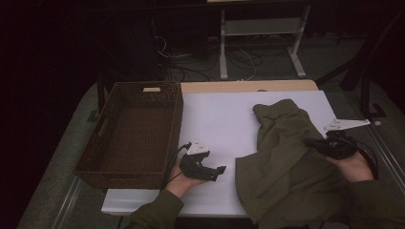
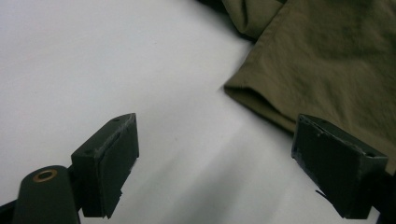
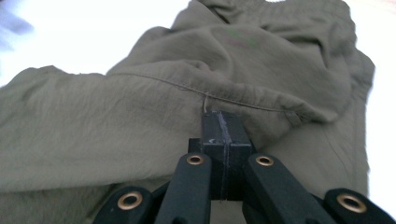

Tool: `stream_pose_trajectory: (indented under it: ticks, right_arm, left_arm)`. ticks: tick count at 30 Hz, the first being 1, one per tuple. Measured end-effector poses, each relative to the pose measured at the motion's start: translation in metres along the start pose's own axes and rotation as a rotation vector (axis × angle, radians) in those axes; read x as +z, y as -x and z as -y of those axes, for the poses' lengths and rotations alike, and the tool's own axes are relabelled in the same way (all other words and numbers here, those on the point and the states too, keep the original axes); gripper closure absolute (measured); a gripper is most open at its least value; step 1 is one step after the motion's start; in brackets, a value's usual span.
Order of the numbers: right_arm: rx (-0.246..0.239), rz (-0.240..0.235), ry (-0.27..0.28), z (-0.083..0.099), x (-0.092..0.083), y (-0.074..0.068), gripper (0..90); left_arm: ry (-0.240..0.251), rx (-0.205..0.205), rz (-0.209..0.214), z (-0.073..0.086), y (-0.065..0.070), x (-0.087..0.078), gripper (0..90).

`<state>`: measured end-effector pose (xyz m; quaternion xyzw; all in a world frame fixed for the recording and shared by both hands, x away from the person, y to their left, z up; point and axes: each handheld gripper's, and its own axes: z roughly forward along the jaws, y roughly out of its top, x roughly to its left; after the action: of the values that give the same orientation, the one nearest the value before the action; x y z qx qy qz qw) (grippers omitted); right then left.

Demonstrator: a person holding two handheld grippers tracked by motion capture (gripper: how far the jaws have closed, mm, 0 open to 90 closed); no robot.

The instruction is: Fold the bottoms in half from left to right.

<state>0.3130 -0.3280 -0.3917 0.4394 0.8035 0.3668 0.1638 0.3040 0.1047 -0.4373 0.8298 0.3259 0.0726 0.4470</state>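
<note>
An olive-green garment [image 1: 282, 157] lies crumpled on the right half of the white table top [image 1: 215, 114]. My right gripper [image 1: 309, 142] reaches in from the right and rests on the cloth. In the right gripper view its jaws [image 3: 222, 119] are pressed together, pinching a seam fold of the garment [image 3: 140, 116], which rises into a ridge at the tips. My left gripper [image 1: 216, 171] is held low over the bare table, left of the garment. It stands open [image 2: 215, 163] with nothing between its pads, and the garment's hem [image 2: 336, 56] lies just beyond its right jaw.
A dark brown woven basket [image 1: 177, 119] stands on the table's left side, beside my left hand. Behind the table there are a white desk frame [image 1: 260, 43] and loose cables on the floor. A strip of wooden table edge [image 1: 248, 86] shows at the back.
</note>
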Motion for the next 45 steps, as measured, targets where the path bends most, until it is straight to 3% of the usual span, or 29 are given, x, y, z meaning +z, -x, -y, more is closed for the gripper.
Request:
stream_pose_trajectory:
  ticks: [14, 25, 32, 36, 42, 45]
  right_arm:
    - [0.083, 0.064, 0.009, 0.026, -0.027, 0.026, 89.1]
    - [0.129, 0.072, -0.111, 0.047, -0.009, 0.044, 89.0]
    - [0.114, 0.077, -0.165, 0.052, 0.002, 0.047, 88.3]
    - [0.121, 0.088, -0.136, 0.051, -0.003, 0.047, 76.9]
    - [0.102, 0.103, -0.027, 0.038, -0.023, 0.039, 56.6]
    - [0.084, 0.079, 0.013, 0.029, -0.028, 0.032, 50.7]
  left_arm:
    - [0.003, -0.004, -0.003, 0.000, 0.000, -0.001, 14.2]
    - [-0.011, 0.001, 0.004, 0.000, 0.002, 0.002, 14.2]
    - [-0.016, -0.001, 0.006, 0.001, 0.002, 0.003, 14.2]
    - [-0.016, 0.001, 0.008, 0.001, 0.002, 0.003, 14.2]
    - [-0.019, 0.002, 0.008, 0.000, 0.002, 0.004, 14.2]
    - [-0.019, 0.001, 0.009, 0.000, 0.003, 0.004, 14.2]
